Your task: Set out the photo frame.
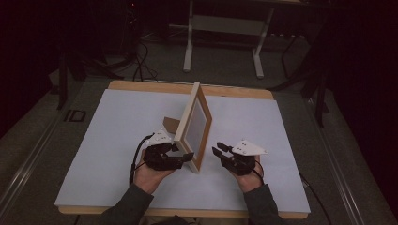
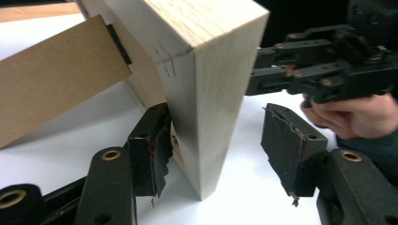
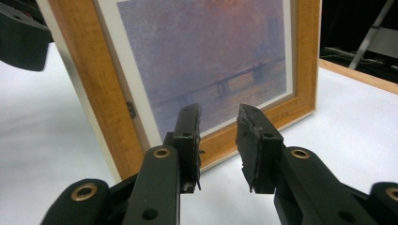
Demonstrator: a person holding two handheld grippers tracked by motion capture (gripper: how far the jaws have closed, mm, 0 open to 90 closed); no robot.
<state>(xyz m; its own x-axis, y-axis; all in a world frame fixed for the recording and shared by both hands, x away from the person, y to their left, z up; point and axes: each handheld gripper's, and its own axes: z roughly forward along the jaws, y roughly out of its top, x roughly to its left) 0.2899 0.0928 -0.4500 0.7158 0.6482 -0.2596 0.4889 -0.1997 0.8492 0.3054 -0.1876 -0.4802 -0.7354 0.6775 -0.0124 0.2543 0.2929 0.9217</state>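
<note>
The picture frame [image 3: 187, 70] is cut off at the top edge of the right gripper view, so its upper rail cannot be seen. In the high view, the left gripper [image 1: 180, 157] is partly hidden behind the frame's near corner, and the painted scene is too small to be made out there.

A wood-edged table [image 1: 141, 86] with a white top carries an upright frame [image 1: 195, 126], apparently propped by its stand [image 1: 170, 124].
</note>
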